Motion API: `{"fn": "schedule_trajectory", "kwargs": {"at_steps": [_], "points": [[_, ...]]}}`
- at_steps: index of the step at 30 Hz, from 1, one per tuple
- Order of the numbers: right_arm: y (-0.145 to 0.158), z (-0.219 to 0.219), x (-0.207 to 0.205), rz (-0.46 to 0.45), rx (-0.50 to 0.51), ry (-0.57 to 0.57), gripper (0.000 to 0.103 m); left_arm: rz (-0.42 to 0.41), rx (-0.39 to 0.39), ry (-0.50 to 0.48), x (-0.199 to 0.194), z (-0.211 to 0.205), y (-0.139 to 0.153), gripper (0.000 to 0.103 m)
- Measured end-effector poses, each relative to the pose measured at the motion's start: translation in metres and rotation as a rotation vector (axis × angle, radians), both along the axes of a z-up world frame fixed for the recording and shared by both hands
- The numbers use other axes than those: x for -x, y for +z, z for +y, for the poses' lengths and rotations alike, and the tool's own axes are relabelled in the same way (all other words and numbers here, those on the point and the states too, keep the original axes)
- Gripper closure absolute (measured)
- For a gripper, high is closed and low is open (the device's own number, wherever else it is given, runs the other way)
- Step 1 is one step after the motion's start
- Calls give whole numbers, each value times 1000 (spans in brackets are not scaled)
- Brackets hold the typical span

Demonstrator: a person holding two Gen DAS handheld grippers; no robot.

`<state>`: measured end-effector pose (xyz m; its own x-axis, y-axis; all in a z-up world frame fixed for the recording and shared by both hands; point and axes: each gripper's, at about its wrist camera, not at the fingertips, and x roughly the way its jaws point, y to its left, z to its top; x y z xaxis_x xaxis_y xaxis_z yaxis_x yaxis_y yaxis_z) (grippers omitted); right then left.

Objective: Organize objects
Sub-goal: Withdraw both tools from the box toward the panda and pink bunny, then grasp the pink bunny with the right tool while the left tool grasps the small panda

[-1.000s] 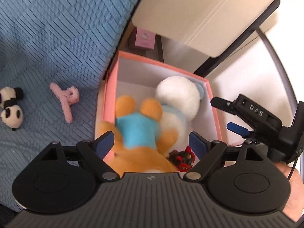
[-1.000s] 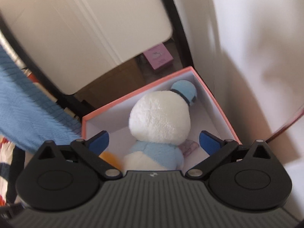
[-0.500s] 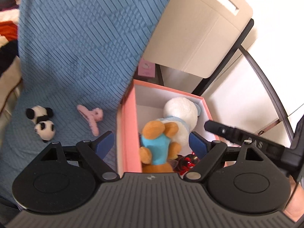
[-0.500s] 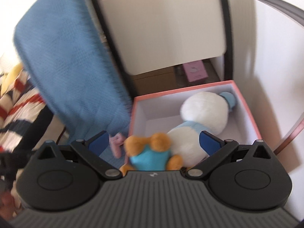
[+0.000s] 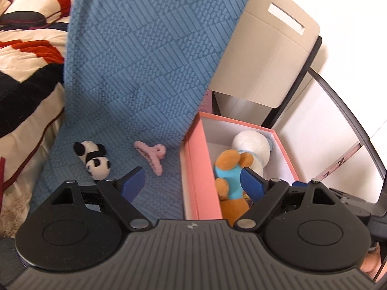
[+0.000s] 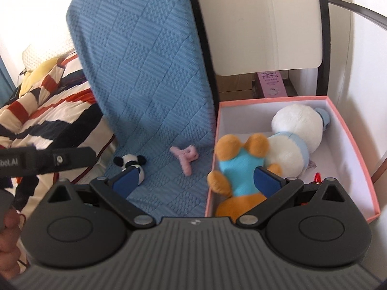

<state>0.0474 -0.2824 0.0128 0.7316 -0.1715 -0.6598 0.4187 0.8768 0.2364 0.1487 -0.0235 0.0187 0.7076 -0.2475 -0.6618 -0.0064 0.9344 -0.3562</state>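
Observation:
A pink box (image 5: 198, 159) (image 6: 348, 130) holds an orange plush in a blue shirt (image 5: 229, 171) (image 6: 239, 166) and a white plush with a blue cap (image 5: 252, 142) (image 6: 297, 125). A small red thing (image 6: 317, 176) lies in the box too. A panda plush (image 5: 93, 158) (image 6: 131, 162) and a pink hair claw (image 5: 151, 153) (image 6: 185, 155) lie on the blue blanket (image 5: 145, 60) (image 6: 145, 72) left of the box. My left gripper (image 5: 193, 183) is open and empty above the box's left wall. My right gripper (image 6: 197, 178) is open and empty, also above that wall.
A striped duvet (image 5: 26, 55) (image 6: 48, 106) lies at the left. A beige board in a black frame (image 5: 268, 55) (image 6: 261, 24) stands behind the box, with a small pink carton (image 6: 272, 84) below it. White walls are at the right.
Both grippers have pulled back and up from the box and swung left. The panda and hair claw on the blanket have come into the right wrist view. Both stay open.

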Motion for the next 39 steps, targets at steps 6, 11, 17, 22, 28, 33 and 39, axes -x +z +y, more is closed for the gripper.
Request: {"fn": "schedule_trajectory", "kwargs": {"at_steps": [6,11,17,22,28,33,39], "points": [[-10,29,4,13,19,19,0,-19,20,32,23,22,-7,14],[-19,49,7,24,26,23,0,-41,12,54,44,35,-12,14],[-30,62,7,48,33,25,0,-40,42,71,53,45,-23,14],[-44,67,-4,59,52,56,0,-16,45,91,43,51,-44,14],[-69,66,-30,70,68,84,0,2,4,131,19,58,-82,14],[-82,65,-53,44,116,114,1,9,-11,214,-3,78,-110,14],[-99,65,-90,7,150,162,9,30,16,286,-36,109,-148,14]]}}
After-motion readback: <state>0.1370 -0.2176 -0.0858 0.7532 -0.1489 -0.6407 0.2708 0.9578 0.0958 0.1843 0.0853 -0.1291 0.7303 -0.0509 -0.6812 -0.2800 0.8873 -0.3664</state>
